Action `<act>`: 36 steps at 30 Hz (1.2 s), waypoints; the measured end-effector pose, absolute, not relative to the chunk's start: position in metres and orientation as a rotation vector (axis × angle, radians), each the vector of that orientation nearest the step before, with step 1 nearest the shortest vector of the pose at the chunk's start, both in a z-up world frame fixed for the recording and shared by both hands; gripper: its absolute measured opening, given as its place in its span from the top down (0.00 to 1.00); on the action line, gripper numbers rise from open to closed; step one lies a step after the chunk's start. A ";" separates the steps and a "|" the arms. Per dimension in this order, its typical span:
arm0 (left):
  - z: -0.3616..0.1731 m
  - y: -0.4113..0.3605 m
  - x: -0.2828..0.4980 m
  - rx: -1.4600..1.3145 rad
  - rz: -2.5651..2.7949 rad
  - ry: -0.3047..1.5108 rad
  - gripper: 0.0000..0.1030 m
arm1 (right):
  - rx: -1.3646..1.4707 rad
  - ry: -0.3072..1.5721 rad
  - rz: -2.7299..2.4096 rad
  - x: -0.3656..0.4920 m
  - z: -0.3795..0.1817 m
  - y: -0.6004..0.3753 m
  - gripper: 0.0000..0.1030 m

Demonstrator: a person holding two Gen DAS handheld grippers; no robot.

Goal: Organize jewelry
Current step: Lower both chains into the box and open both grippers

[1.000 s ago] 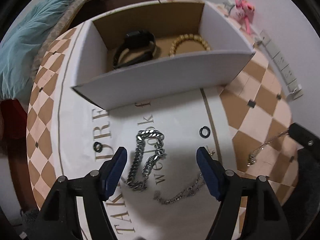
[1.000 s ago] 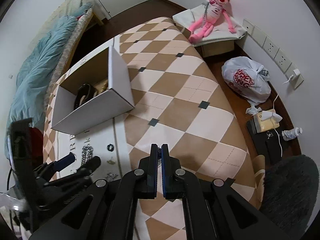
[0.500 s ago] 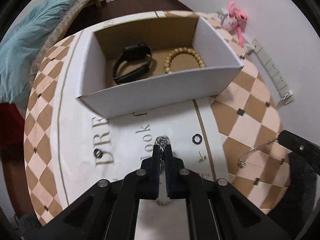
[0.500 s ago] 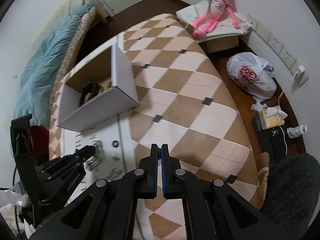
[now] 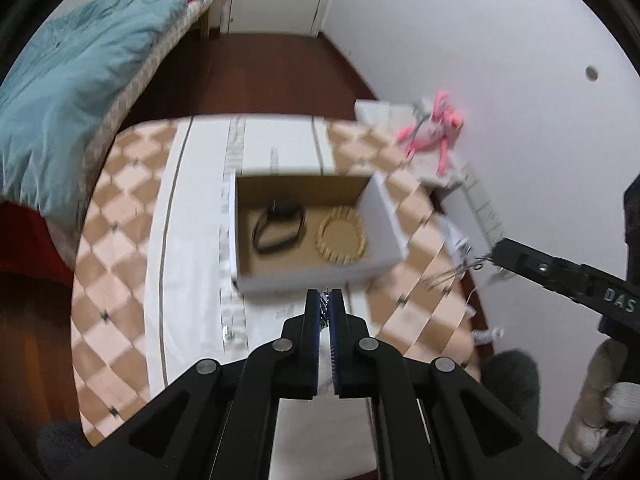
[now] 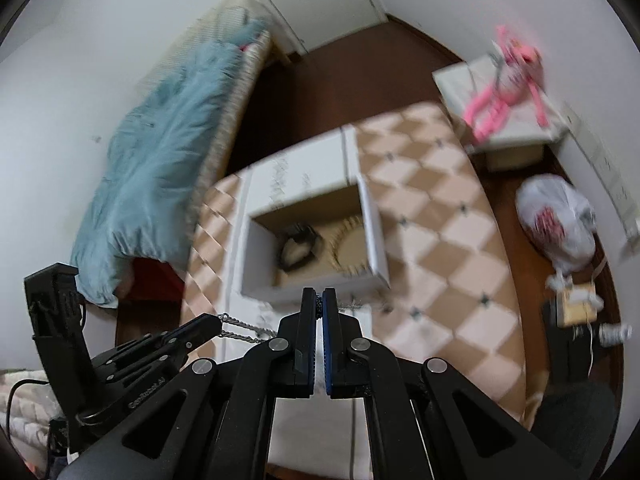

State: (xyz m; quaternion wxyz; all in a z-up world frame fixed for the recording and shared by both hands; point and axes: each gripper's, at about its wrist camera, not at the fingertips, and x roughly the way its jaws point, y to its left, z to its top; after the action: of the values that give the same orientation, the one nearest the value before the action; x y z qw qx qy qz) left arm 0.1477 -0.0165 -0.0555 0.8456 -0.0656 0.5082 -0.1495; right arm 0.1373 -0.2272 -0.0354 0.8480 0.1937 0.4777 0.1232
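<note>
On the checkered table [image 5: 120, 240], a white cloth strip runs down the middle, and the open cardboard box [image 5: 384, 216] sits on it with its mouth up. Both views are blurred. Beyond the table lies a teal blanket [image 6: 160, 152] on a bed; only the right wrist view takes in the white plastic bag [image 6: 560, 228] on the floor, while a pink plush toy [image 6: 504, 84] shows in both.

Inside the box a black watch [image 5: 278, 228] lies beside a ring of gold beads, the bead bracelet [image 5: 340, 236], the two near each other on the box floor.

The left gripper [image 5: 325, 300] is clamped on a chunky silver chain [image 6: 240, 326]. Its own camera shows only a glint of links between the closed fingers, but the right wrist view shows the chain trailing from the tip, lifted off the table. The right gripper [image 6: 319, 300] is likewise closed, pinching a thin silver chain [image 5: 456, 272]; the left wrist view shows that fine chain hanging from its tip, just beside the box's right wall.
</note>
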 end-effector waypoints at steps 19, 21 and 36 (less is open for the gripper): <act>-0.105 -0.011 0.247 -0.176 -0.304 1.265 0.97 | 0.238 1.195 0.301 0.266 -0.086 -0.187 0.97; -0.109 -0.010 0.251 -0.166 -0.274 1.283 0.96 | 0.228 1.227 0.319 0.273 -0.094 -0.183 0.97; -0.105 0.020 0.255 -0.057 -0.004 1.199 0.30 | 0.062 1.310 0.199 0.278 -0.123 -0.174 0.32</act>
State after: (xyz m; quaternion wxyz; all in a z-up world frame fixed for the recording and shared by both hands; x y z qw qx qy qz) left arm 0.2549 0.0198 -0.1054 0.8253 -0.0268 0.5641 -0.0018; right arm 0.2780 -0.1744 -0.1231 0.7880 0.0287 0.6080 0.0926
